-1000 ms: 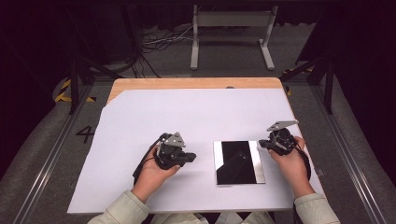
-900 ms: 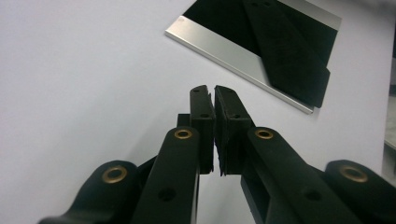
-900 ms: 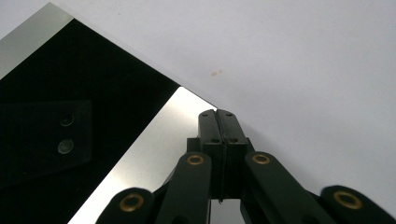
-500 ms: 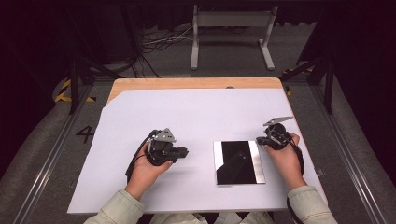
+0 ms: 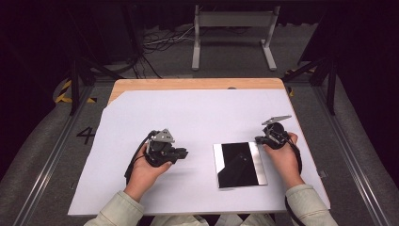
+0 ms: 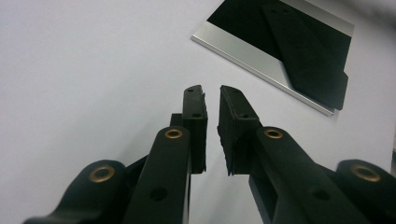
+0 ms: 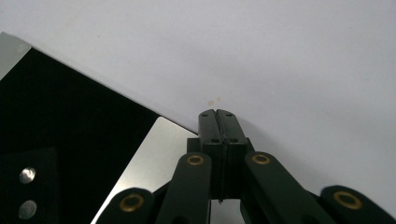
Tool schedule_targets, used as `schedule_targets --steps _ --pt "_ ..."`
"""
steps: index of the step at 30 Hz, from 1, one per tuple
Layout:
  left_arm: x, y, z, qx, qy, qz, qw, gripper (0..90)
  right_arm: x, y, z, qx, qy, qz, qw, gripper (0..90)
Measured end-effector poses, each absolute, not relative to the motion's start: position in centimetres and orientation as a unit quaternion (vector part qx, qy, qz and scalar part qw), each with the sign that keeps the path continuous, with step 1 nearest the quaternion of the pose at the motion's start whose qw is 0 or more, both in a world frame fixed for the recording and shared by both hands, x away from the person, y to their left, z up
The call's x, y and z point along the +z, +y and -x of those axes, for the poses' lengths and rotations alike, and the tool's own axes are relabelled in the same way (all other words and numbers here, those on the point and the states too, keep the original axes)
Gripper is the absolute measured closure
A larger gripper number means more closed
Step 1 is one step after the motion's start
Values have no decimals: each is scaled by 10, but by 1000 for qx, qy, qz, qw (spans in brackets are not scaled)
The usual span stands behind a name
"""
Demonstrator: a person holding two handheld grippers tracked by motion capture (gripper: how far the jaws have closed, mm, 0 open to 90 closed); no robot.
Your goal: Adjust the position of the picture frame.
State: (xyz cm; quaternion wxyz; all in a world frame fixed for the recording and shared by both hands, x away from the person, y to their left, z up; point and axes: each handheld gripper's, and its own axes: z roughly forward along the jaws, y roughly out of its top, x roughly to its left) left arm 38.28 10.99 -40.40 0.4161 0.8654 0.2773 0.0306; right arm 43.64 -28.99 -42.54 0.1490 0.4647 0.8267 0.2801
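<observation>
A flat square plate (image 5: pixel 240 164), black in the middle with silvery strips along two sides, is being seen lying on the white sheet (image 5: pixel 197 117) that is covering the table, toward the near right of it. The left gripper (image 5: pixel 181 153) is being held in the person's left hand (image 5: pixel 143 172) at about nine o'clock from the plate, apart from it, its jaws being kept slightly spread with nothing between them. The right gripper (image 5: pixel 260 140) is being held at about two o'clock from the plate, at the far right corner, its jaws being pressed together on nothing.
</observation>
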Motion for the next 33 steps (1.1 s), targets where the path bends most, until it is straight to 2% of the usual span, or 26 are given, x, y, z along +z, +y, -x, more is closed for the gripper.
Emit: schedule_targets --steps 14,16,20,26,33 --pt "-404 113 -382 32 276 -867 413 811 -427 -255 -445 287 839 -440 141 900" --pt "-404 113 -382 32 278 -866 413 809 -425 -253 -443 288 840 -433 155 900" --pt "-404 115 -382 30 281 -865 414 806 -414 -241 -424 307 849 -400 162 900" --pt "-404 113 -381 32 280 -868 410 802 -399 -212 -380 325 877 -325 141 900" --pt "-405 114 -381 32 279 -868 410 799 -401 -188 -348 327 897 -275 111 900"
